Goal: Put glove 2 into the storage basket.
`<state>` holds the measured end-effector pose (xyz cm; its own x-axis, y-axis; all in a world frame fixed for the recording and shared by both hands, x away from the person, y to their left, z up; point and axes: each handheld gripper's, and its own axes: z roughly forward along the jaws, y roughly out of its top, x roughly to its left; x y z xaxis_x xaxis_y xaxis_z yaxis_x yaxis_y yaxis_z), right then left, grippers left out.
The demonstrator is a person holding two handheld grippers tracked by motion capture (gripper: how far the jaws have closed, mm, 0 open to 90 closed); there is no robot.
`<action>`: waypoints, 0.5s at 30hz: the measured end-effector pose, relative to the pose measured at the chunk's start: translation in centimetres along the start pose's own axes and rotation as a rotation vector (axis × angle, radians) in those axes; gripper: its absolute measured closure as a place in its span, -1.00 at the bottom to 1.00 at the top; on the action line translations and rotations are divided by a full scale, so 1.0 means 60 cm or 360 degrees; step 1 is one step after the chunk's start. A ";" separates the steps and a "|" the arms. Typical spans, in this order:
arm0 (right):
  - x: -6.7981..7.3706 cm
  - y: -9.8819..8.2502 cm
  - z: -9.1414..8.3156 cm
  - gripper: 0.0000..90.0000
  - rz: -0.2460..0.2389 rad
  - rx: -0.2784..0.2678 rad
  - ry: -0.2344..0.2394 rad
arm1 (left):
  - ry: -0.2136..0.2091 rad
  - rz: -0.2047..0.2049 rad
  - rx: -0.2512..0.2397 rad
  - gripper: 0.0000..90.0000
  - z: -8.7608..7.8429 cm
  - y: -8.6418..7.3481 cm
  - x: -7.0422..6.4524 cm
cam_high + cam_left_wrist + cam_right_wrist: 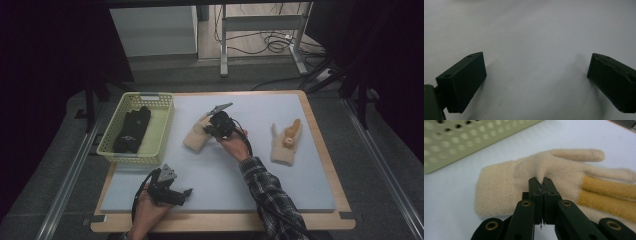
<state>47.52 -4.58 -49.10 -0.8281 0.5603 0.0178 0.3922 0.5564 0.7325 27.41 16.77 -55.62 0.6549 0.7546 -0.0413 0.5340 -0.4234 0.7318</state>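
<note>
1. Cream knitted wool glove (529,173): ribbed cuff, cream thumb and outer finger, two mustard-yellow fingers. Lies flat on the pale grey foam mat (250,165), just right of the pale green perforated plastic basket (161,132).
2. Right gripper (540,182): jaws pressed together, pinching a small fold of knit at the palm, just past the cuff. In its own view the cuff spreads toward 9 o'clock from the tips, the fingers toward 3 o'clock.
3. High view: right gripper (214,126) sits over the glove (196,136); cuff toward 7 o'clock.
4. Left gripper (536,72): jaws spread wide, nothing between them, over bare mat at the near left.
5. Second cream glove (285,142) lies well apart, toward 3 o'clock.
</note>
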 end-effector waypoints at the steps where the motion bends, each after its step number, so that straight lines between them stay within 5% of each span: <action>1: 0.002 0.000 -0.007 0.93 -0.0006 -0.0008 0.0015 | 0.0000 0.0001 0.0000 -0.94 0.000 0.000 0.000; 15: 0.050 -0.052 -0.149 0.92 -0.0162 -0.0059 0.0199 | -0.0001 0.0002 -0.0002 -0.94 0.000 0.000 0.000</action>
<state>40.24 -10.13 -45.28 -0.9071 0.4202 0.0248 0.2905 0.5823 0.7593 27.42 16.77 -55.62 0.6558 0.7538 -0.0409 0.5327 -0.4237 0.7326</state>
